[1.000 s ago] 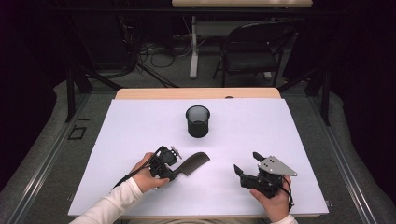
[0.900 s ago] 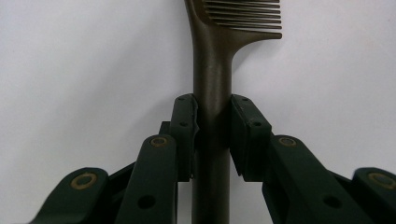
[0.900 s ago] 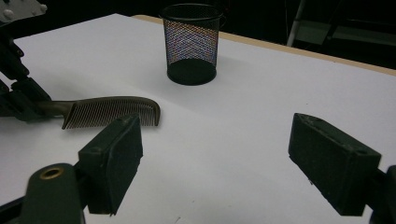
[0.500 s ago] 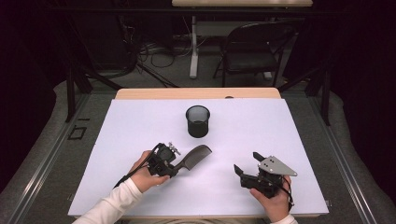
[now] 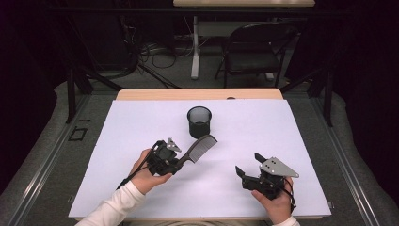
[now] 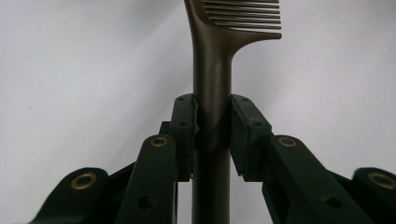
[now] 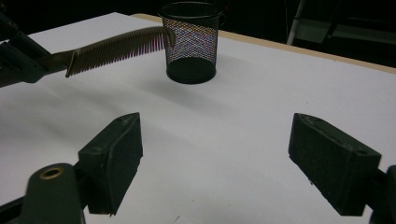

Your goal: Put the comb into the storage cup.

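The comb is up off the table, pinched by its handle in the left gripper. In the left gripper view the two black jaws press on either side of the handle, w/ the teeth starting just past the pads. From the high view the comb slants up and away from the gripper, its toothed end near the front of the black mesh cup (touching or just short of it, can't tell from here). In the right gripper view the comb hangs in the air w/ teeth pointing down, and its tip overlaps the rim of the mesh cup.

The cup stands upright on the white table cover, about mid-table, towards the far edge.

The left hand wraps the gripper body, white sleeve coming in from the bottom edge.

The right gripper sits well apart from the comb, at the near right part of the table, held in the right hand. Its jaws are spread wide w/ bare white surface between them. A dark chair stands on the floor beyond the table.
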{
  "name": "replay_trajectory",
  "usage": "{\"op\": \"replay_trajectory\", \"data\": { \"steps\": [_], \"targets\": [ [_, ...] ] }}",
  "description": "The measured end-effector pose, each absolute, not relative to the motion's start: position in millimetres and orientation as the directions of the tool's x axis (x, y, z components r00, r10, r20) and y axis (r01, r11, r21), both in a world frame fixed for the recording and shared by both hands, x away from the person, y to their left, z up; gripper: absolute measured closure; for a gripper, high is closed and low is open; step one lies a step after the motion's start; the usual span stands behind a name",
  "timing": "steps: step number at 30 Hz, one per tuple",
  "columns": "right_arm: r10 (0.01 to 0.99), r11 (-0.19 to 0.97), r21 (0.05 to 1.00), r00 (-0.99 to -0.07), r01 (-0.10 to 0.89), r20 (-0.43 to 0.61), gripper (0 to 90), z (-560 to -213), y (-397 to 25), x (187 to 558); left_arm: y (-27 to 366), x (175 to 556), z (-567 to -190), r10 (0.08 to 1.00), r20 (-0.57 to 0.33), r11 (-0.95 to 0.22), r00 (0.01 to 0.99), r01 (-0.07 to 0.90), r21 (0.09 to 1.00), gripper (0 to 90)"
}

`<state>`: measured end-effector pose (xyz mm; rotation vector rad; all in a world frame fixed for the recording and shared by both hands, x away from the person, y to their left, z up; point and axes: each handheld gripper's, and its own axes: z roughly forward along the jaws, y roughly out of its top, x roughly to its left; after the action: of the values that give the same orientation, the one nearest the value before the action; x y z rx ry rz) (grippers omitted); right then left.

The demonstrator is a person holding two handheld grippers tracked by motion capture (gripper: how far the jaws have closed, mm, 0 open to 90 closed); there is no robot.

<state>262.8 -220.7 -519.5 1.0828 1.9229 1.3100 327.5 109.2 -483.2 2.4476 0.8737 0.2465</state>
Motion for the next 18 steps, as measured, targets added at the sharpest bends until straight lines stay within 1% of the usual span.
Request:
{"op": "replay_trajectory", "data": {
  "steps": [8, 18],
  "targets": [
    [0.856, 0.195, 0.933, -0.516, 0.303, -0.012, 17.3, -519, -221, 263, 107, 324, -474, 0.627, -0.014, -0.625, 0.779, 0.513, 0.588, 72.4],
    [0.853, 0.197, 0.935, -0.522, 0.295, -0.015, 17.5, -519, -221, 263, 103, 319, -464, 0.631, -0.029, -0.561, 0.775, 0.482, 0.672, 72.4]
  ]
}}
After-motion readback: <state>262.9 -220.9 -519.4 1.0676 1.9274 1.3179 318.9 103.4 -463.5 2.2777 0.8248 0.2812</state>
